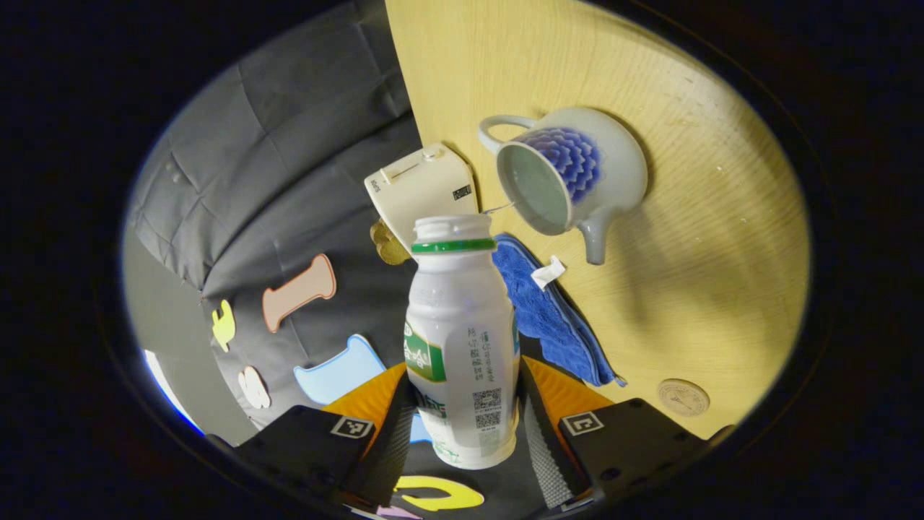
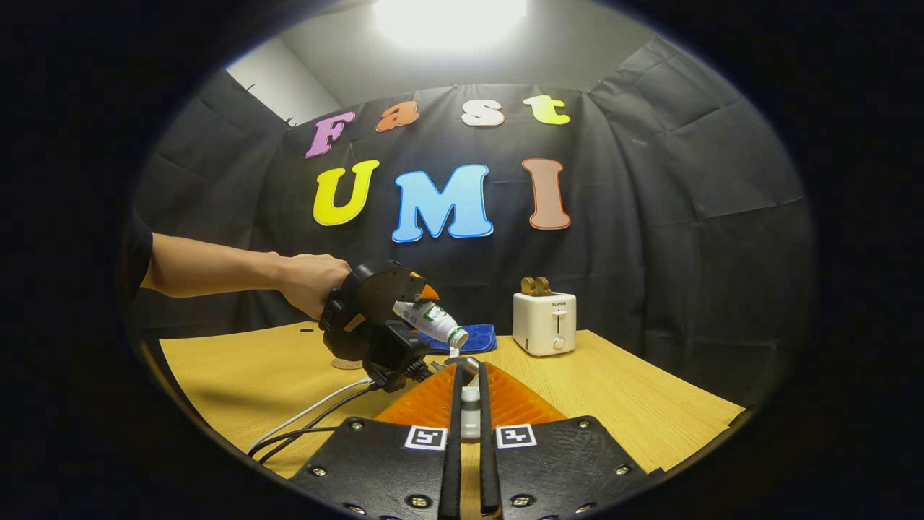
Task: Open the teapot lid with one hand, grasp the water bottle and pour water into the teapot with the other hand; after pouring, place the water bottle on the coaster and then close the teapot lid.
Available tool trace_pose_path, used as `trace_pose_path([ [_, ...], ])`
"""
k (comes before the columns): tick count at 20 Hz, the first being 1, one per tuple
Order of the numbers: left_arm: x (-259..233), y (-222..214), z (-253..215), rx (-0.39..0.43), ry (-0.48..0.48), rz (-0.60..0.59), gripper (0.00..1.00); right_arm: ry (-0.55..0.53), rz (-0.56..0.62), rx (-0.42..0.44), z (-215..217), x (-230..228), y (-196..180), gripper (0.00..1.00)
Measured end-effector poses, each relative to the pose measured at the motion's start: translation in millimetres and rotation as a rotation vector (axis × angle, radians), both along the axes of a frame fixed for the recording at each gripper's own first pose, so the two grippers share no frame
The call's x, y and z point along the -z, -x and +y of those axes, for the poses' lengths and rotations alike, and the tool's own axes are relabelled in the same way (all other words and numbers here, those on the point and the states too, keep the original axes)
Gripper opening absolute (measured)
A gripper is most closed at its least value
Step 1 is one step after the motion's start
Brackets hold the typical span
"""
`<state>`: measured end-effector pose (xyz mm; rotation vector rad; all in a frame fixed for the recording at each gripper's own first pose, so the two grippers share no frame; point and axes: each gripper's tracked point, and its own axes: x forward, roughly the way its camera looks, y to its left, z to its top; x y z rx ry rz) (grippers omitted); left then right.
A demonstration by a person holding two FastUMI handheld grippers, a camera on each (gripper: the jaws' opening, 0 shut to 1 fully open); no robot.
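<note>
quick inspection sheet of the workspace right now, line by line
surface: wooden table, bare grain around the things
job's things: teapot lid off, mouth open; water bottle uncapped, tilted toward the teapot; round coaster bare; the lid looks pinched in the right jaws, small and hard to tell
clutter: white toaster with toast; blue cloth beside it
grippers: left gripper shut on the bottle, held by a hand; right gripper nearly closed
cables: cables trail from the left gripper across the table
surroundings: black cloth wall, ceiling light
</note>
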<state>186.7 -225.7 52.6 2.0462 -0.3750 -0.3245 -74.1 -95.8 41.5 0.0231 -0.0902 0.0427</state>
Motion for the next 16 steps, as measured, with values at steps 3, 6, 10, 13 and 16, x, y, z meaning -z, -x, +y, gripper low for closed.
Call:
trace_pose_path([
  [3,4,-1,0,-0.004,-0.007,0.003,0.84,-0.001,0.003,0.003,-1,1,0,0.1],
  [6,6,-3,0,-0.006,-0.006,0.011,0.84,-0.001,0.006,0.006,-1,2,1,0.1],
  [10,10,-2,0,-0.003,-0.002,0.016,0.84,0.0,0.012,0.005,-1,4,-1,0.1],
  [13,15,-7,1,-0.003,0.012,0.031,0.8,0.008,0.012,0.006,-1,4,-1,0.1],
  [16,16,-7,3,0.0,0.045,0.042,0.79,0.007,0.013,0.007,-1,4,0,0.11],
])
